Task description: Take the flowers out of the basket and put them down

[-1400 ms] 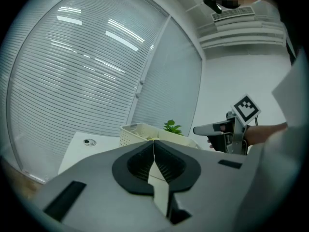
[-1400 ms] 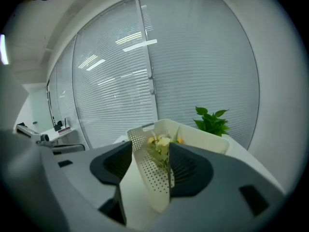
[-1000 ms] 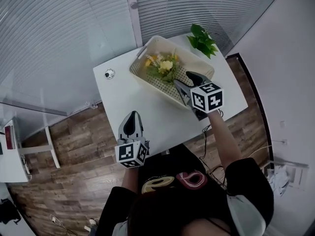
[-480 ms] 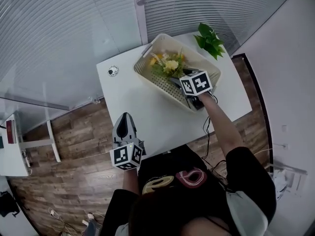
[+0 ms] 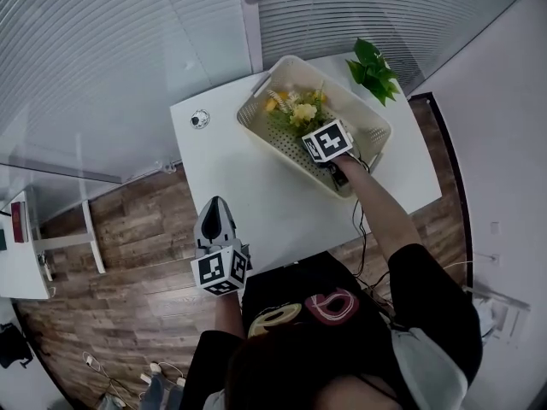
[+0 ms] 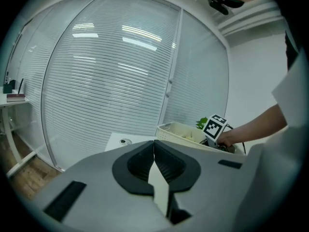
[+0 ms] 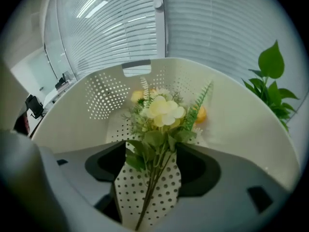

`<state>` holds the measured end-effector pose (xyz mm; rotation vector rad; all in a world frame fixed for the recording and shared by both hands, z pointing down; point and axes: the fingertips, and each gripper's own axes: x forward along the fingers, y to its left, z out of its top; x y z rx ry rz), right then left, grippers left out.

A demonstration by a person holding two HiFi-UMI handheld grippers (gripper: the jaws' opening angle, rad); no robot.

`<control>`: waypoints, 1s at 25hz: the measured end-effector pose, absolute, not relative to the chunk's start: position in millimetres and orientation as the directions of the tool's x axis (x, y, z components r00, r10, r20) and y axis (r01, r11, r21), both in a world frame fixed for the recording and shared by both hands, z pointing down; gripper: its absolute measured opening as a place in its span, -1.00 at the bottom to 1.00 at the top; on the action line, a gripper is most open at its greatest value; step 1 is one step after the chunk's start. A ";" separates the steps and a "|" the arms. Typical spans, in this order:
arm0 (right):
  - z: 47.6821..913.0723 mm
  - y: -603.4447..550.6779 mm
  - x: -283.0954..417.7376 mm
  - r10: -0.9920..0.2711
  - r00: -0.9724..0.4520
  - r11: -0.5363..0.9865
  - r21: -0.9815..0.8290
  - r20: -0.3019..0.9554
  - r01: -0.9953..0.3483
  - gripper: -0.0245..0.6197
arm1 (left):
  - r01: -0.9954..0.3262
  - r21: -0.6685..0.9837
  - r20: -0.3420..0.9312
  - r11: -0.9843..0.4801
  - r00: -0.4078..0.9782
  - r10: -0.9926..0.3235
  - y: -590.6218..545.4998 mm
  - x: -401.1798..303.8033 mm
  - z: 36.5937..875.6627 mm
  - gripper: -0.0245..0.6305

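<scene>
Right gripper view: right gripper (image 7: 150, 178) opening astride flowers (image 7: 161, 111), blooms toward 12 o'clock in basket (image 7: 236, 124), likely readying a grab; left gripper (image 6: 154, 161) pressed together, idle.

Stems of the flowers (image 7: 161, 112) are cut off below

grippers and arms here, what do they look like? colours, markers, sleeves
Both left gripper and right gripper: grey shells, black pads, white cubes with black square markers. Black top, forearms bare. Right jaws opening, flowers between them.
</scene>
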<state>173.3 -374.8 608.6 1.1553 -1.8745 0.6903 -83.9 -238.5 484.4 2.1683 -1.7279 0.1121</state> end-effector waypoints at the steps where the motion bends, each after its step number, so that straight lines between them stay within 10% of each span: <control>1: 611.9 -376.2 174.7 -0.457 -0.244 0.421 -0.034 0.855 -0.907 0.06 | -0.956 0.227 0.294 -0.184 0.247 -0.923 -237.7 -83.8 486.5 -0.87; 25: 653.6 -384.0 191.7 -0.389 -0.155 0.380 0.004 0.908 -0.925 0.05 | -0.977 0.211 0.437 -0.003 0.097 -0.894 -225.3 -117.8 519.9 -0.87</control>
